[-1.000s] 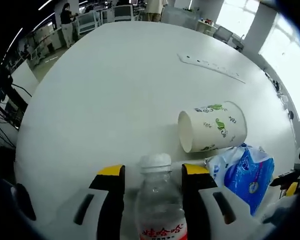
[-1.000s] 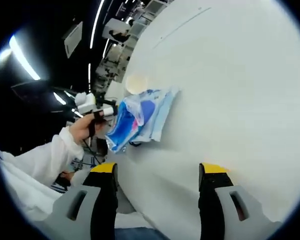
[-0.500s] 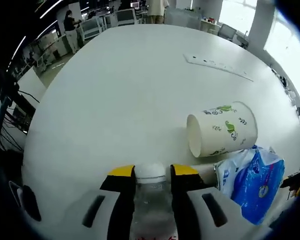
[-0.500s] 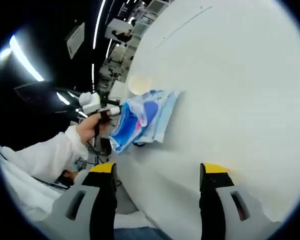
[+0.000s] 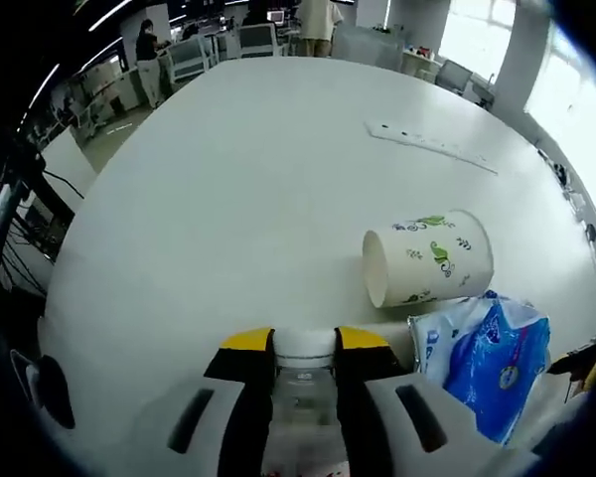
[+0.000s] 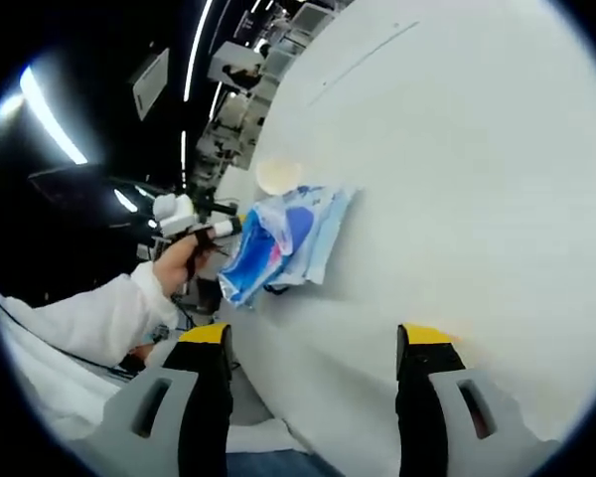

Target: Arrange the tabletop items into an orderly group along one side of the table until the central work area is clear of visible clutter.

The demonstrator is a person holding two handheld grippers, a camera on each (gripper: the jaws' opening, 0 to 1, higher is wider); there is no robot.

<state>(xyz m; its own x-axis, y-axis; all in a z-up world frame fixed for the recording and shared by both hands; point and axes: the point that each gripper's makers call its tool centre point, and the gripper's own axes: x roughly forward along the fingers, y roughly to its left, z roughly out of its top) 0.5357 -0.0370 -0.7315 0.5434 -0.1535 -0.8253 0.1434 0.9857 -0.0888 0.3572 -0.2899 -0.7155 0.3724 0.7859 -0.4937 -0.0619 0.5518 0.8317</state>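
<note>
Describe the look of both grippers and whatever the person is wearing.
The left gripper and right gripper match: black jaws with yellow tips, set on pale grey bodies with dark slots. In the right gripper view, the person's hand emerges from a loose white sleeve.

Clear plastic bottle (image 5: 303,417), paper cup (image 5: 427,270), glossy packet (image 5: 487,358), matt table (image 5: 238,199).

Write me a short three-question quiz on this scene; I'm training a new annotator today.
1. True or false: the paper cup stands upright.
2. What is the left hand-held gripper shut on?
A. the water bottle
B. the blue and white packet
C. the power strip
3. Fill in: the right hand-held gripper has its jaws ____, with nothing between them.

Key: 1 false, it lies on its side; 2 A; 3 open.
</note>
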